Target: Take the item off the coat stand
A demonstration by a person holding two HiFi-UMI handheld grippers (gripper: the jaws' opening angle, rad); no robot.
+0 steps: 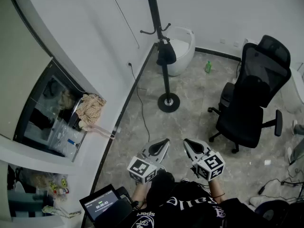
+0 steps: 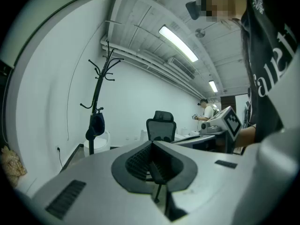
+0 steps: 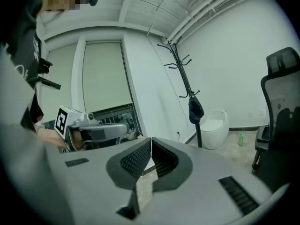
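Observation:
A black coat stand rises from a round base on the tiled floor beside the white wall. A dark cap-like item hangs on a low hook of it; the same item shows in the left gripper view and the item in the right gripper view. Both grippers are held low near the person's body, well short of the stand. My left gripper and my right gripper have their jaw tips together with nothing between them.
A black office chair stands right of the stand. A white rounded bin and a green bottle sit behind it. A cable runs down the wall; a shelf with a beige cloth is at left. A laptop lies below.

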